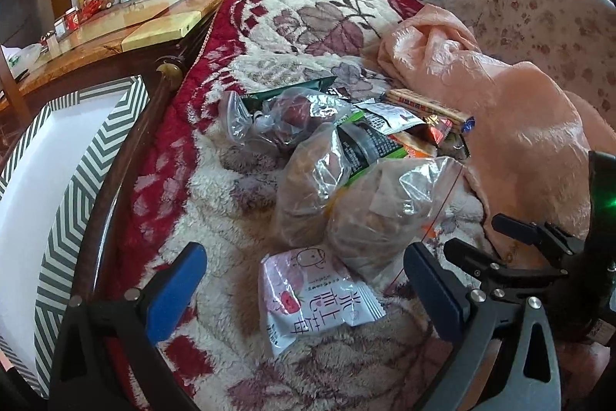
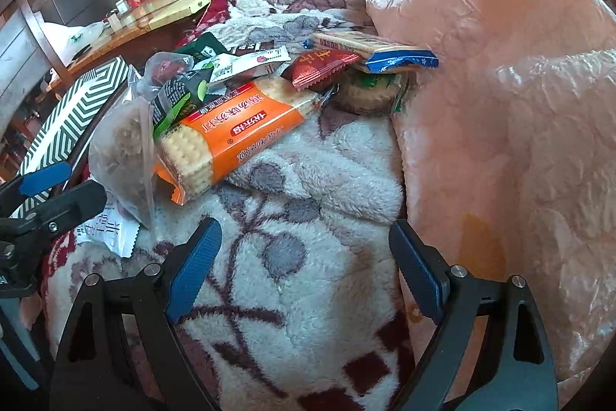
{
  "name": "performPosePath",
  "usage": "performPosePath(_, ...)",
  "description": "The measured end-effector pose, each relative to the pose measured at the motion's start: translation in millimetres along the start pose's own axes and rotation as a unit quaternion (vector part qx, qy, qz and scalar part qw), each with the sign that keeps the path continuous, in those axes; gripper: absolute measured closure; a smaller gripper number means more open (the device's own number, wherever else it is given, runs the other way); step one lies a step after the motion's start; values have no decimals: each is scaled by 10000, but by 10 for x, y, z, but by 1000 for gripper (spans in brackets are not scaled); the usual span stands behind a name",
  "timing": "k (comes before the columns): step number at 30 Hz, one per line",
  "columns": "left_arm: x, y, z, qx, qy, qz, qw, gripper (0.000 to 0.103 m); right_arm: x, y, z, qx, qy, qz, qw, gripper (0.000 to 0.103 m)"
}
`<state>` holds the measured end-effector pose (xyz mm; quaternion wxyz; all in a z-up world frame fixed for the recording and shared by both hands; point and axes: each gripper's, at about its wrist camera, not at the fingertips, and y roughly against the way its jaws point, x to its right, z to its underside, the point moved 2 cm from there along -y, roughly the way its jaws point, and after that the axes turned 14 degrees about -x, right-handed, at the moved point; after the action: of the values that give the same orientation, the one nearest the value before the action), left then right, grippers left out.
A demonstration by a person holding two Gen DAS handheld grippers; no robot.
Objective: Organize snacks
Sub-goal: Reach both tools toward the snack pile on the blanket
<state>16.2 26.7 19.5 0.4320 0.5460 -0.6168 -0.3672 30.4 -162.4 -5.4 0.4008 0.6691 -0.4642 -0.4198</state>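
Both tools are released and hold nothing: the left tool [image 1: 304, 286] hangs with its blue pads wide apart over the pink-and-white packet [image 1: 313, 295], and the right tool [image 2: 304, 270] points down at bare fleece.

From largest to smallest: the flowered fleece blanket [image 2: 292, 295] covers the bed, with a peach quilt [image 2: 500, 103] bunched at its right. A box with a green chevron border [image 1: 61, 187] stands beside the bed, on the left. The snacks lie in one loose heap on the blanket: two clear bags of brownish pieces [image 1: 381, 214], an orange cracker pack [image 2: 231, 130], a blue-ended biscuit pack [image 2: 385, 54], a small red sachet [image 2: 319, 66].

I judge that the sorting is only at its start. The next move probably asks the left tool to lower and close on the flat packet.

Chinese characters are printed on most packs; I cannot read them with certainty.
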Motion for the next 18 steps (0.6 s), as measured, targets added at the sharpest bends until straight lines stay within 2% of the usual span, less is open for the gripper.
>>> performPosePath(2,-17,-14,-2,-95,51,29,9999,0,-5,7,-3,47,-4,-65,10000,14)
performPosePath(9,-15,-25,-19,33,-16,-98,9999,0,4,4,-5,-27,-66,-221,9997,14)
performPosePath(18,37,-36,-46,90,-136,-134,9998,0,17,-21,-4,-74,-52,-134,9999,14)
